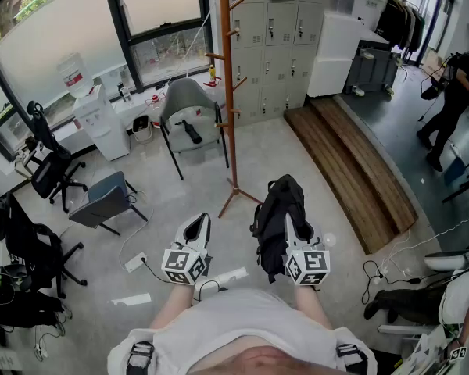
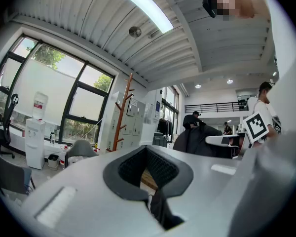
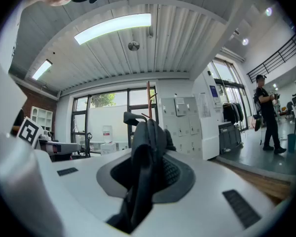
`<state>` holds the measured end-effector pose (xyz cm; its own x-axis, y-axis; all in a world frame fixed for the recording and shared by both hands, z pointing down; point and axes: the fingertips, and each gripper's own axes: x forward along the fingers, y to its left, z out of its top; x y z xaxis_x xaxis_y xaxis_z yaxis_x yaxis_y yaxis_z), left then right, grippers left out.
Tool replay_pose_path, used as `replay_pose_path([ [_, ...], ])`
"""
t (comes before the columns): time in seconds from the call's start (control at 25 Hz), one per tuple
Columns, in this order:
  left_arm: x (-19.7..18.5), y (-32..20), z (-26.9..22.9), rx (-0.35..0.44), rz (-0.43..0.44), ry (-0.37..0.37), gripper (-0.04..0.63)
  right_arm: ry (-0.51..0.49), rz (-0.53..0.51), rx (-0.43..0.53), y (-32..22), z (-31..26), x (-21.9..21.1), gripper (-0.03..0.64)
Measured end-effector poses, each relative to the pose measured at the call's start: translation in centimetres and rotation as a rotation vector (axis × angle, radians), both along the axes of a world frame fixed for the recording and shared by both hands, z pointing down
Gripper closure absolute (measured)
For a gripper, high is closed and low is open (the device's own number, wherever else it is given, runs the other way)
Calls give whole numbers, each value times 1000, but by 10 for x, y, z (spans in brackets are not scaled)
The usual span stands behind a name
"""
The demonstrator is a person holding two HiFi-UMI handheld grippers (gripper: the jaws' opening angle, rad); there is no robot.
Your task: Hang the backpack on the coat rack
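Right gripper [image 1: 291,226]: jaws nearly closed, pinched on the backpack strap [image 3: 142,181], which runs up between the pads. The backpack [image 1: 275,209] hangs off that grip, with its bulk just left of and below the jaws. I can't tell whether it clears the floor.

Left gripper [image 1: 197,225]: jaws together with nothing in them. It's level beside the right one and not touching the bag.

I read this as the carry step: you have the bag in hand but you're not at the rack yet. The coat rack [image 1: 227,92] stands ahead of both grippers, between their lines, well apart from the bag.

Next:
- Close the gap, then raise the right gripper until the strap loop tops a peg [image 1: 240,82].
- Settle the loop onto the peg before you open the jaws.
- If the loop hangs shut, spread it with the left gripper.
- Mind the grey chair [image 1: 189,112] just left of the pole.
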<state>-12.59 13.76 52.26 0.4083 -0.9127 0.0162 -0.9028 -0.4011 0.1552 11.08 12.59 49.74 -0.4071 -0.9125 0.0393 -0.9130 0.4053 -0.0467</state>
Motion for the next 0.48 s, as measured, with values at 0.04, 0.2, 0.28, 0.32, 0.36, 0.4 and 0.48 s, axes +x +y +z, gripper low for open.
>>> replay_pose_path([
  [0.04,-2,0,1,-2,0,-1,588,1,-1,0,0,0,-3,541],
  [0.2,-6,0,2,-4,-2,-3,588,3,-14,-3,3,3,-11,541],
  [0.28,-3,-1,3,-4,-2,-1,588,2,-22,-7,3,5,-13,541],
  [0.32,-2,-1,3,-3,-2,-1,588,2,-27,-8,3,6,-13,541],
  [0.36,0,-2,3,-1,-2,-2,588,2,-31,-10,3,6,-13,541],
  [0.4,1,-2,2,-1,-2,-2,588,2,-35,-12,3,6,-13,541],
  [0.48,2,-2,0,-1,-4,-5,588,0,-41,-16,2,5,-15,541],
])
